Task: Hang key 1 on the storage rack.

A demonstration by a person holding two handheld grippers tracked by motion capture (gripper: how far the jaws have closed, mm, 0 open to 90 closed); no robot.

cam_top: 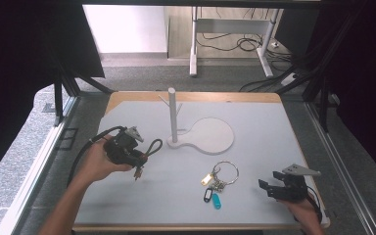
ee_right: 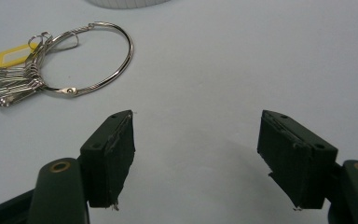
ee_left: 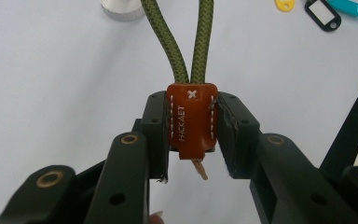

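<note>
My left gripper [cam_top: 140, 159] is shut on the brown leather tab [ee_left: 192, 119] of a keychain, at the table's left. The keychain's olive cord loop [cam_top: 154, 146] sticks out past the jaws, toward the white stand [cam_top: 172, 115]. In the left gripper view the cord [ee_left: 182, 42] rises from the tab, and a small metal piece hangs below it. My right gripper [cam_top: 270, 180] is held open at the front right, with nothing between its pads [ee_right: 114, 149]. A large metal key ring [cam_top: 225, 172] with several keys and coloured tags lies just left of it on the table.
The stand is an upright post with short pegs on a flat round white base [cam_top: 210, 136], at the table's middle back. Yellow [cam_top: 206, 179], black [cam_top: 208, 195] and blue [cam_top: 217, 200] tags lie fanned out from the ring. The grey table top [cam_top: 274, 137] ends in wooden edges.
</note>
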